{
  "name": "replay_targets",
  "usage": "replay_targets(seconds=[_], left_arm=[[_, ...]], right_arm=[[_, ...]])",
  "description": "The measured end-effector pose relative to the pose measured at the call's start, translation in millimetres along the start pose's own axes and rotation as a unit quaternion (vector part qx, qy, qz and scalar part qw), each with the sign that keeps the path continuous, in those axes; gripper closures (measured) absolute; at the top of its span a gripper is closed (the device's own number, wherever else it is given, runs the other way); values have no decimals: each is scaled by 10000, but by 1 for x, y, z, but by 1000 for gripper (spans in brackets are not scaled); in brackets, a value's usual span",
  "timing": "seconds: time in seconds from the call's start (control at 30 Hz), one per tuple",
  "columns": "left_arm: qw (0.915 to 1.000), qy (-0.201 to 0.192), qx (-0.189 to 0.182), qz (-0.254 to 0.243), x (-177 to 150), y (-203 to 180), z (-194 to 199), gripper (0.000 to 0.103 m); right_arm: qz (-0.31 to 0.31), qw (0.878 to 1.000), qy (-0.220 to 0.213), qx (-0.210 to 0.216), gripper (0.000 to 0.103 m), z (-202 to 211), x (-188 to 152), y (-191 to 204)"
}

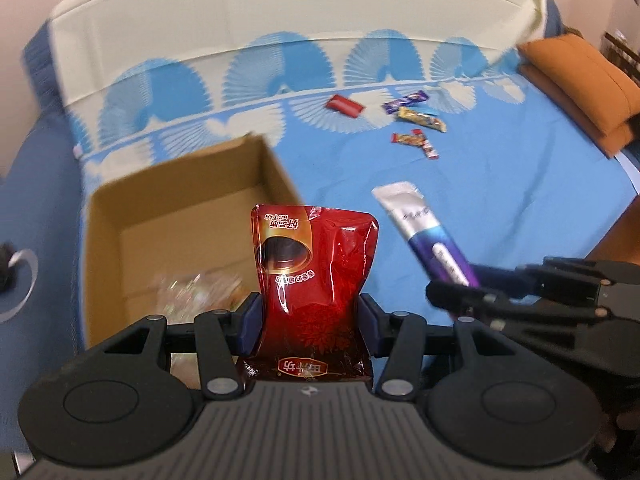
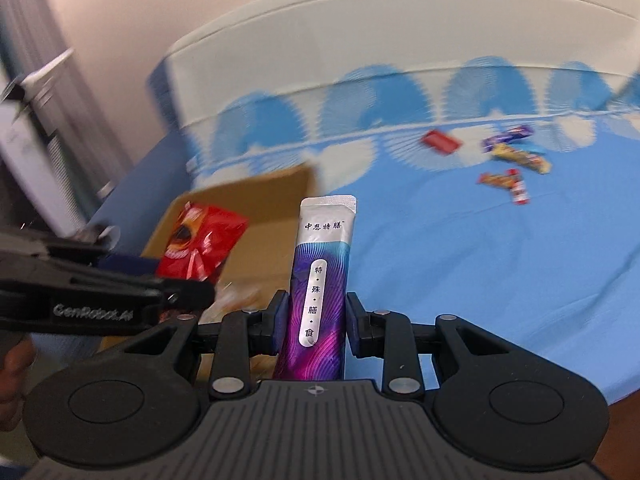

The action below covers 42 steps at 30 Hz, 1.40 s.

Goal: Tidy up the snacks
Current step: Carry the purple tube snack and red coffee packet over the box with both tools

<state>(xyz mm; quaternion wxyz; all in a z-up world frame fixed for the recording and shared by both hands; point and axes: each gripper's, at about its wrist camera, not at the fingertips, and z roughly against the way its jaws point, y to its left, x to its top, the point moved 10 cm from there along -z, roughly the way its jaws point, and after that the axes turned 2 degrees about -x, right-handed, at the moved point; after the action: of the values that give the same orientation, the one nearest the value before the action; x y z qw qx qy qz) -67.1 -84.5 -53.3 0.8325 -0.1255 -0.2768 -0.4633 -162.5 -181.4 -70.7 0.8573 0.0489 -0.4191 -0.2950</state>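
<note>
My left gripper (image 1: pixel 310 322) is shut on a red foil snack pouch (image 1: pixel 314 268), held upright above the near edge of an open cardboard box (image 1: pixel 176 208). My right gripper (image 2: pixel 316 326) is shut on a tall purple and silver stick pack (image 2: pixel 320 296). That stick pack (image 1: pixel 424 232) shows at the right in the left wrist view, and the red pouch (image 2: pixel 202 242) at the left in the right wrist view. Clear-wrapped snacks (image 1: pixel 196 292) lie blurred in the box. Several small snack bars (image 1: pixel 416 120) lie scattered far across the blue bedsheet.
The bed has a blue sheet (image 1: pixel 500 200) with a white fan pattern and a pale headboard (image 1: pixel 280 4). An orange pillow (image 1: pixel 580 84) lies at the far right. A hand (image 2: pixel 12 364) holds the left gripper's handle. A wall and radiator (image 2: pixel 44 92) stand at left.
</note>
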Motion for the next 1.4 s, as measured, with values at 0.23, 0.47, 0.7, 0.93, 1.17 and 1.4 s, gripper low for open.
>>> replay_targets(seconds=[0.23,0.47,0.7,0.93,1.17,1.4], left_arm=[[9987,-87,175,471,-50,44,37,47],[9973,-193,269,650,-75,70,56,47],[9962,-304,227,787,-76,77,63,47],[9957,-335,213,835,-74,77,64,47],[9953,-369,231,870,-72,80,66,47],[9948,-370,264,909,-70,83,65,47]], right_arm=[[447,9982,336,226,71,13,-28,67],[724,9967,354,122,71,18,-36,95],[871,9955,384,18,71,17,-39,104],[904,9950,413,-32,71,16,-41,105],[934,9948,407,-36,71,17,-41,106],[937,9947,418,-41,71,17,-41,105]])
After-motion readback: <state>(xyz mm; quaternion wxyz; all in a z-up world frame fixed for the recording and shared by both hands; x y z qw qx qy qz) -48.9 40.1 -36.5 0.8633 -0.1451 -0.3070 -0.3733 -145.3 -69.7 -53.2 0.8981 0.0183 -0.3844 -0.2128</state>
